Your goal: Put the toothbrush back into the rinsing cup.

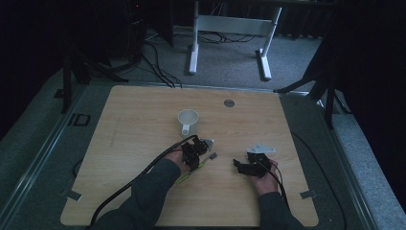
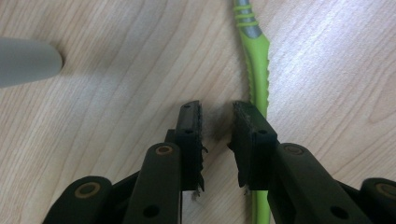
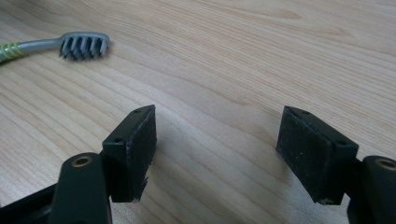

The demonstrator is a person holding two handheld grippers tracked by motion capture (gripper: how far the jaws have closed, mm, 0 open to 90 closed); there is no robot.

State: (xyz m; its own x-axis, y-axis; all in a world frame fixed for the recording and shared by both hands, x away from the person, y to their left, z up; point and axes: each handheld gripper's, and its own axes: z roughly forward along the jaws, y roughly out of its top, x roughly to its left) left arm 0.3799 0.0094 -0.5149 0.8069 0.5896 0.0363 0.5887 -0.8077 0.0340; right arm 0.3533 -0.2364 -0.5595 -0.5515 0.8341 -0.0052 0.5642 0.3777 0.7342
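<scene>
A toothbrush [image 1: 207, 159] with a green handle and a grey head lies on the wooden table [image 1: 143, 120], near its middle. My left gripper [image 1: 194, 154] hovers low over the handle. In the left gripper view its jaws [image 2: 217, 119] stand a narrow gap apart with bare wood between them. The green handle [image 2: 258, 70] runs beside and under the right-hand jaw, outside the gap. My right gripper [image 1: 238, 165] rests to the right, wide open and empty [image 3: 219, 135]. The bristled head [image 3: 84, 44] lies ahead of it to the left.
A white cup [image 1: 187, 120] with a handle stands upright just behind the left gripper. A blurred pale grey shape [image 2: 25, 60] juts in at the left of the left gripper view. A round grommet [image 1: 229, 103] sits near the far edge. Cables and a white desk frame [image 1: 230, 28] lie beyond.
</scene>
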